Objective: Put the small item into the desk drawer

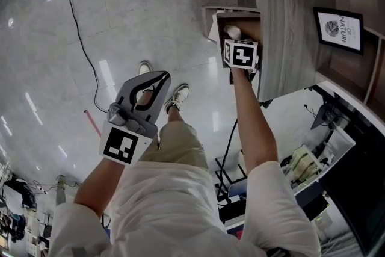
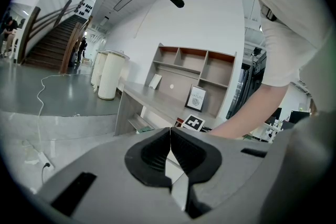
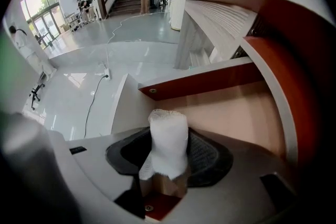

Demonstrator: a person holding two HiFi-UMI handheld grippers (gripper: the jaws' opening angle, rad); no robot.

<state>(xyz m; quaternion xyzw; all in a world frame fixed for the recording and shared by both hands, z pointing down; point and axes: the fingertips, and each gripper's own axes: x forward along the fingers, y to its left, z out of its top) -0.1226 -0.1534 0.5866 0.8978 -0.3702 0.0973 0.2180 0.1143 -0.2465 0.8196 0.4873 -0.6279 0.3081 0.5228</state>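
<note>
Right gripper view: the right hand-held gripper [image 3: 167, 165] is clamped on a white gauze roll [image 3: 168, 136], just over the open drawer [image 3: 202, 81]. The left hand-held gripper [image 2: 169, 152] has its jaws together.

The white roll of woven gauze cloth [image 3: 168, 131] looked rough and open-meshed, frayed at its lower edge. The black ribbed pads [image 3: 209, 160] of the matt grey plastic right gripper [image 3: 167, 136] seemed rubbery. The open desk drawer [image 3: 226, 107] was smooth pale wood with red-brown edges. At ten o'clock in the head view, the grey stone floor [image 1: 120, 21] shone glossy.
</note>
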